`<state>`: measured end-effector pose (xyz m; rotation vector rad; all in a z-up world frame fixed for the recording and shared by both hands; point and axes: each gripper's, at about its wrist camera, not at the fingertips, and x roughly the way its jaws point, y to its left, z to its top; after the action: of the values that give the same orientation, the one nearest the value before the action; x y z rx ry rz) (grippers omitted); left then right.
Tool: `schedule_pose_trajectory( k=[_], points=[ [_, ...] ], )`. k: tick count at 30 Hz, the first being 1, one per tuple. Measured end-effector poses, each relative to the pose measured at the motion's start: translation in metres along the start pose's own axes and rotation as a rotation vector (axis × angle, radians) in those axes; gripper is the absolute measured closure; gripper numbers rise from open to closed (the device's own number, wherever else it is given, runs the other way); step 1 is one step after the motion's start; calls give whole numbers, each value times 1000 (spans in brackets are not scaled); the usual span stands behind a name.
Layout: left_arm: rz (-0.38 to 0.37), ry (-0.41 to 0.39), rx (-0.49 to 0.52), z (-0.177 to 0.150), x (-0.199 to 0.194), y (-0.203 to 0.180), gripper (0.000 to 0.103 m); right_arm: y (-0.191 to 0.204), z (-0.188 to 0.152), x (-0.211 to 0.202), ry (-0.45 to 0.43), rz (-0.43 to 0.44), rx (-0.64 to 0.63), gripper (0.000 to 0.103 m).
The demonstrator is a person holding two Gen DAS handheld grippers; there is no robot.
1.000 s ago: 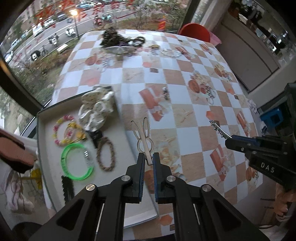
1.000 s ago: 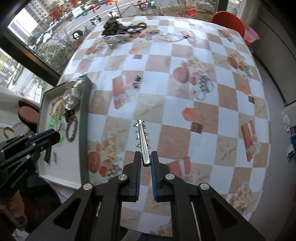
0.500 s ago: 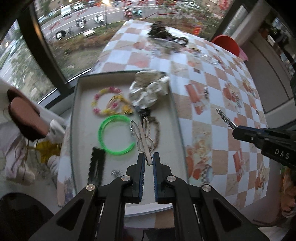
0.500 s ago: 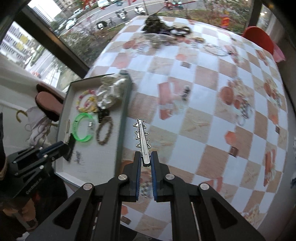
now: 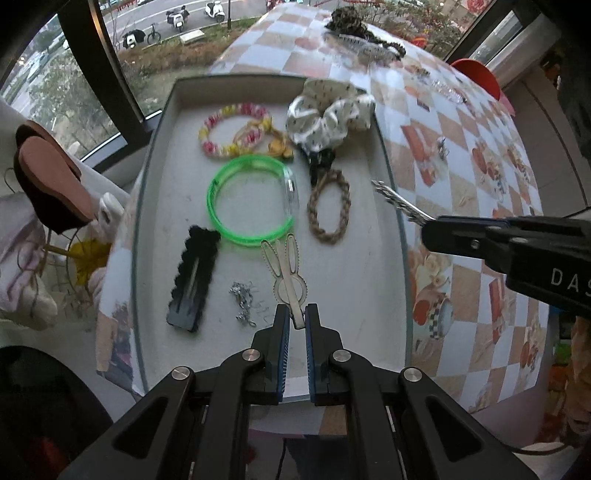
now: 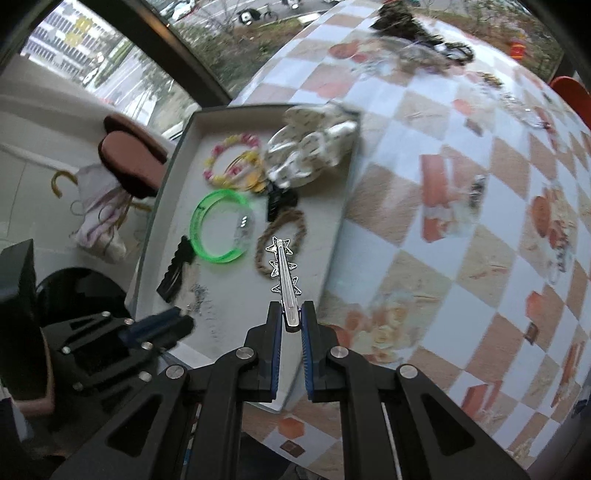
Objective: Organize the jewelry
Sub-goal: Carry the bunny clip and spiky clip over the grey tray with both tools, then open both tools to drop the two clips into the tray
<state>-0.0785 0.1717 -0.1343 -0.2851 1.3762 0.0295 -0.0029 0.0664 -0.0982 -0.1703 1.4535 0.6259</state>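
Note:
My left gripper [image 5: 297, 321] is shut on a rabbit-shaped hair clip [image 5: 284, 266] and holds it over the near part of the grey tray [image 5: 354, 280]. My right gripper [image 6: 290, 317] is shut on a silver star hair clip [image 6: 283, 271] above the tray's right side [image 6: 332, 258]; that clip also shows in the left wrist view [image 5: 397, 201]. In the tray lie a green bangle [image 5: 251, 201], a braided brown band [image 5: 328, 208], a pink and yellow bracelet [image 5: 231, 127], a white scrunchie [image 5: 328, 114], a black clip [image 5: 192, 280] and a small silver chain [image 5: 243, 297].
The tray sits at the left edge of a checked tablecloth [image 6: 461, 221]. More jewelry is piled at the table's far end [image 5: 354, 26]. A small dark item lies on the cloth [image 6: 476, 192]. A window and a brown-topped stool [image 5: 48, 184] are at the left.
Both grippers have moved left from over the tablecloth to over the tray, each still holding its clip. The tray contents now fill the views.

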Motion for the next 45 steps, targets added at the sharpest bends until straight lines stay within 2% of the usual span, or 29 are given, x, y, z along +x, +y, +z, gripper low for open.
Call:
schedule_pose_trajectory(
  k=[15, 29, 45],
  points=[
    [29, 44, 17, -7, 29, -6, 91, 2, 27, 43, 73, 17, 22, 92],
    [53, 67, 20, -10, 42, -7, 91, 8, 28, 71, 130, 7, 17, 92],
    [77, 78, 13, -9, 47, -4, 91, 1, 34, 85, 180, 30, 46, 90]
  ],
)
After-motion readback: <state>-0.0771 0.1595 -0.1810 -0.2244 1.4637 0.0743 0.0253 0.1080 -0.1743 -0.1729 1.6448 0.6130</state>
